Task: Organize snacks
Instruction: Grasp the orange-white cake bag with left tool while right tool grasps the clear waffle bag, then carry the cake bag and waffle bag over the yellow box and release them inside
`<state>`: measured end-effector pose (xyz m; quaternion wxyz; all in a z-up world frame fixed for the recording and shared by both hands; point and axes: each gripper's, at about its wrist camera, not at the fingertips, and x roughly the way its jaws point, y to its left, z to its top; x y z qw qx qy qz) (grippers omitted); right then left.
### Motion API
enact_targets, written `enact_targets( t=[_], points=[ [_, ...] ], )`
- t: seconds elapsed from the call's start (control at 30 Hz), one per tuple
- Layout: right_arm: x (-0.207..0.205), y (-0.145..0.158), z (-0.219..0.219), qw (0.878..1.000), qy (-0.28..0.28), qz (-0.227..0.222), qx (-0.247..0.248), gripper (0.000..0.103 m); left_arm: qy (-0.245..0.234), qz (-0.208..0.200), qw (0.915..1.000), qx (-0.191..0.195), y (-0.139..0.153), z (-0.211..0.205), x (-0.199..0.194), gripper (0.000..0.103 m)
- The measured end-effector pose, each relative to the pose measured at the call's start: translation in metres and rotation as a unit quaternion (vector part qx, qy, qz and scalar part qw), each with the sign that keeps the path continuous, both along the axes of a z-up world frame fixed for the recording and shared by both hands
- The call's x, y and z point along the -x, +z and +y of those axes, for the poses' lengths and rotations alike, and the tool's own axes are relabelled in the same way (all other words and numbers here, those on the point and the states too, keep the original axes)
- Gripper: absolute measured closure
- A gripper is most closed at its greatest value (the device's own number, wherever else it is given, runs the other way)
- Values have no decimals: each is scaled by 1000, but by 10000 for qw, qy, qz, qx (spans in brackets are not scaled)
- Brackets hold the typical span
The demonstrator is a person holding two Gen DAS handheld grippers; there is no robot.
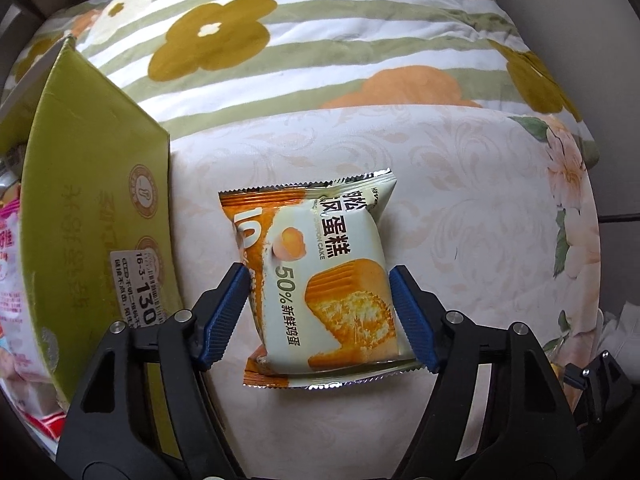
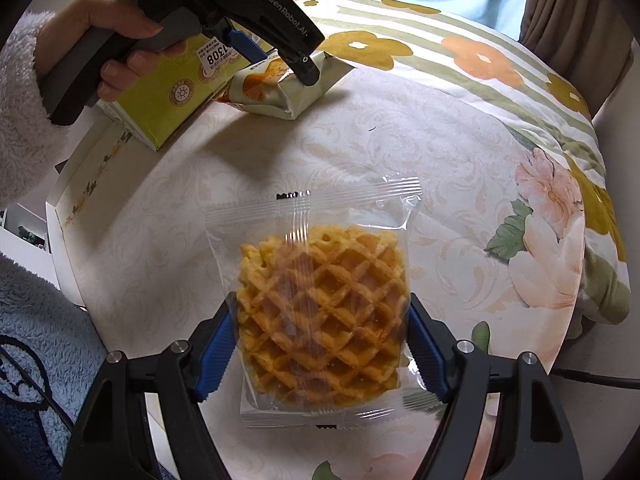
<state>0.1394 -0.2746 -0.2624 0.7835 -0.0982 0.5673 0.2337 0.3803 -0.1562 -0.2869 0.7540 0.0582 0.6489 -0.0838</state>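
While cake packet abuts green box, far side clear.

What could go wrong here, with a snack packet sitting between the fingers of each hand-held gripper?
1. The left hand-held gripper pinches the puffy cake packet by its sides; it could slip out or get squashed.
2. The right hand-held gripper clamps the clear waffle packet; too much pressure may crack the waffle.
3. The green box stands close beside the cake packet, so the left one might bump it.
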Motion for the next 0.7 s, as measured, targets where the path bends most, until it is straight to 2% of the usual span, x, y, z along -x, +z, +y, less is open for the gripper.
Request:
enact_targets(
  t=[0.1, 0.2, 0.23, 0.5, 0.57, 0.6, 0.7],
  points=[
    [1, 1, -1, 10000, 20, -8, -6, 29, 23, -213, 9998, 19, 8, 1, 3, 33],
    [0, 1, -1, 10000, 34, -2, -4, 29, -166, -302, 9989, -305, 7, -8, 4, 20],
    [0, 1, -1, 10000, 33, 2, -8, 29, -176, -301, 9985, -426, 4, -9, 4, 19],
    [0, 2, -4, 10000, 57, -8, -7, 29, -205, 53, 9987, -456, -27, -15, 0, 19],
    [0, 2, -5, 10000, 50, -12, -7, 29, -224, 7, 9987, -467, -27, -16, 1, 23],
    [0, 2, -5, 10000, 39, -21, -4, 29, -235, -68, 9985, -480, -25, -16, 1, 35],
    [0, 3, -7, 10000, -2, -74, -13, 29, -240, -67, 9992, -316, -21, -15, 1, 38]
  ],
)
